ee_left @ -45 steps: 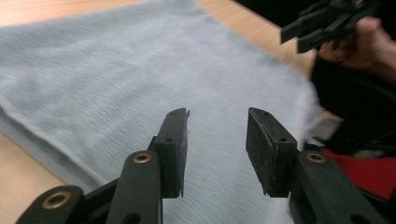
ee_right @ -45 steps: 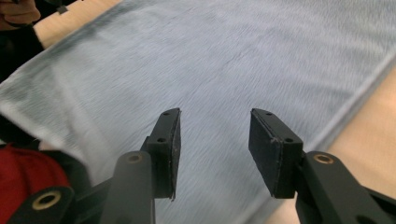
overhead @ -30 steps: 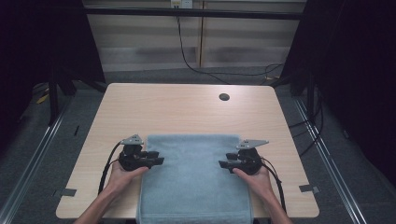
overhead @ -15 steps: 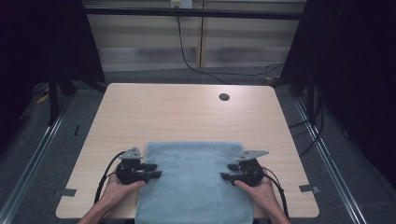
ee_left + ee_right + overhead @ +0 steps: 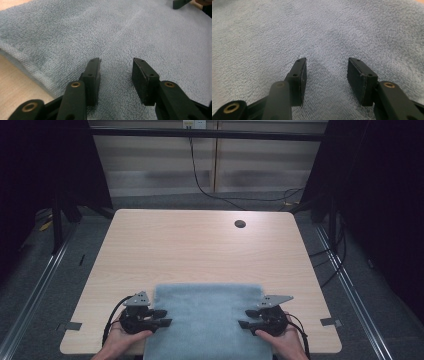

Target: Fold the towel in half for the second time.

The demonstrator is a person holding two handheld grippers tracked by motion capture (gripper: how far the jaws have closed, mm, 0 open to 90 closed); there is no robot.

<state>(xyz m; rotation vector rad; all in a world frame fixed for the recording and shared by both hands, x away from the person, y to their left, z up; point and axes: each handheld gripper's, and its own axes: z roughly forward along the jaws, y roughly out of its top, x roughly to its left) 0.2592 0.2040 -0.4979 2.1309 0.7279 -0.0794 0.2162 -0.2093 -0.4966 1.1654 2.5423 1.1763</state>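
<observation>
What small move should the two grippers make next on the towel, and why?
Probably lower and shut both. The left gripper and the right gripper have open jaws with the blue towel between them, at its side edges, gripping nothing yet.

Both hands held their claws low and level, pointing inward: the left claw [image 5: 159, 318] and right claw [image 5: 248, 320] each gaped open.

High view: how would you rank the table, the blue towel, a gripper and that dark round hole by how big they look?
1. Table
2. Blue towel, partly cut off below
3. Left gripper and right gripper, which look alike
4. Dark round hole
</observation>
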